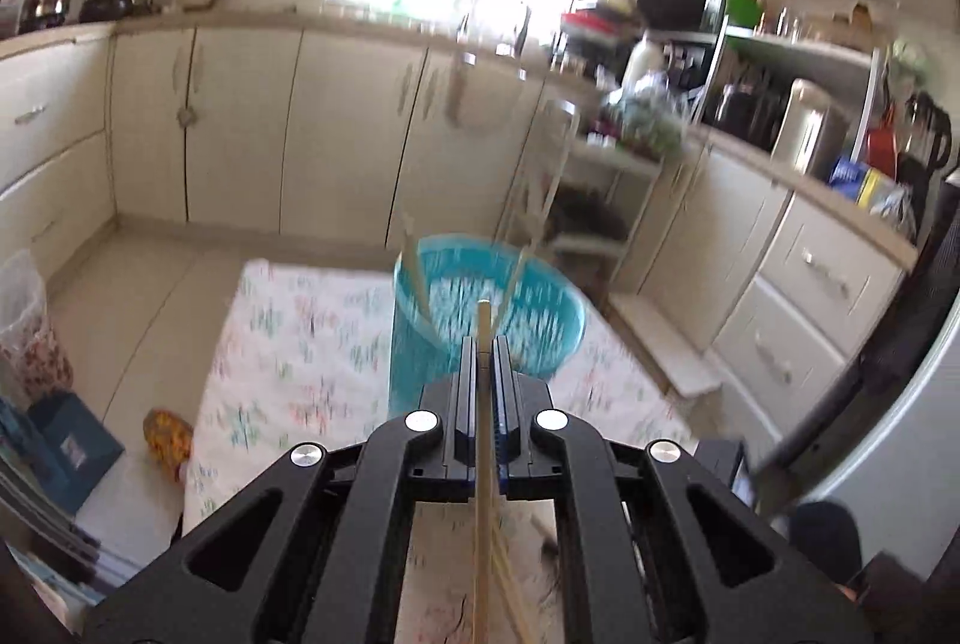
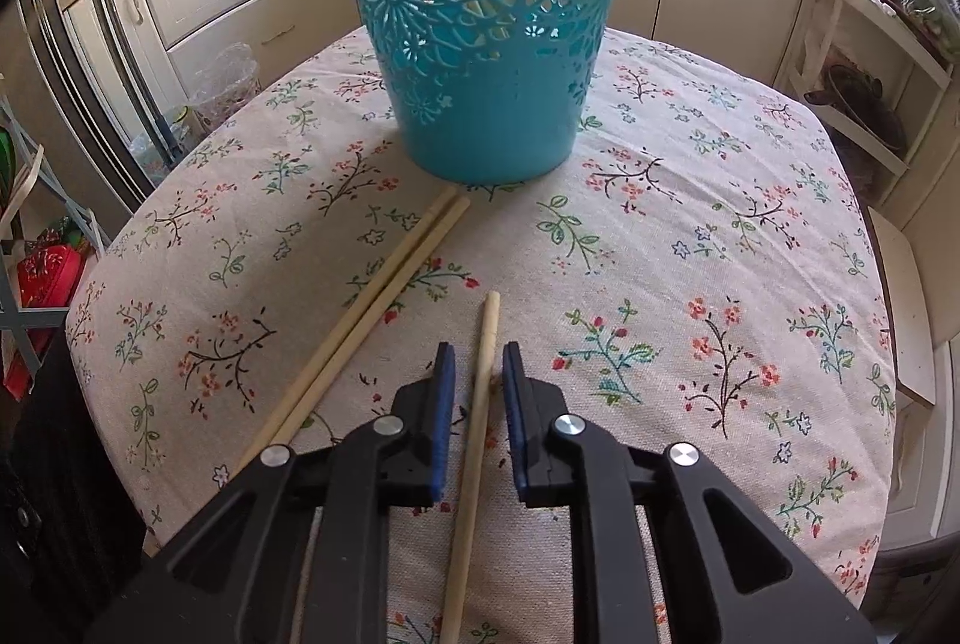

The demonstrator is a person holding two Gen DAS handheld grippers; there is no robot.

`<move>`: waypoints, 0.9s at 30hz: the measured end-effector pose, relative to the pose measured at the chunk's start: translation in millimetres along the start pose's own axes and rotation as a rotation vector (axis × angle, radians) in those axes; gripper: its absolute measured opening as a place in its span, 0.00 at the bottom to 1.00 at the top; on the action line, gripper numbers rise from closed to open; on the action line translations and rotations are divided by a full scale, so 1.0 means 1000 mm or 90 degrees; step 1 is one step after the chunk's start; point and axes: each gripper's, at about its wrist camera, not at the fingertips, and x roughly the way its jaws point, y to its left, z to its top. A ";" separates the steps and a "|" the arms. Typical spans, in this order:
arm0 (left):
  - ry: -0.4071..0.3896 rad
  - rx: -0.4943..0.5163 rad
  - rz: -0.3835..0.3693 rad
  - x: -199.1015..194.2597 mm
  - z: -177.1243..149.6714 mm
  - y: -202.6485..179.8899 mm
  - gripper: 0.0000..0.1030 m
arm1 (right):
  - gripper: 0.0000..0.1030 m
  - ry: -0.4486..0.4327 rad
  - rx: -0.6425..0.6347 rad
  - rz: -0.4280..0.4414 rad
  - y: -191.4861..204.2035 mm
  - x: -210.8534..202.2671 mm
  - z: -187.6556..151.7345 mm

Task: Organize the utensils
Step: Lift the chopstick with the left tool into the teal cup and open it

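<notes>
The left claw [image 1: 482,344] is clamped on 1 chopstick [image 1: 482,440] and sits raised in front of the teal cut-out basket [image 1: 528,320], mid-frame. To do this well, it should get the tip over the rim before letting go, so the stick drops in upright. At least 2 chopsticks [image 1: 414,266] already lean inside the basket. Lower center of the right view, the right claw [image 2: 477,368] is parted around a single chopstick [image 2: 474,422] lying on the floral surface [image 2: 690,236], pads not pressing it. 2 more chopsticks [image 2: 384,296] lie together left of it.
</notes>
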 end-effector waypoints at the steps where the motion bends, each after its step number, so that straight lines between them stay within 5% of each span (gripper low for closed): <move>1: -0.020 -0.002 0.000 0.000 0.011 -0.002 0.04 | 0.16 0.000 0.002 0.001 0.000 0.000 0.000; 9: -0.156 -0.045 0.045 0.015 0.084 -0.004 0.04 | 0.18 -0.001 0.004 0.004 -0.002 0.000 0.000; 13: -0.198 -0.057 0.066 0.034 0.109 -0.002 0.04 | 0.45 -0.001 -0.021 0.025 0.006 0.001 0.001; 27: -0.213 -0.098 0.094 0.092 0.104 0.015 0.04 | 0.45 -0.002 -0.032 0.022 0.007 0.002 0.002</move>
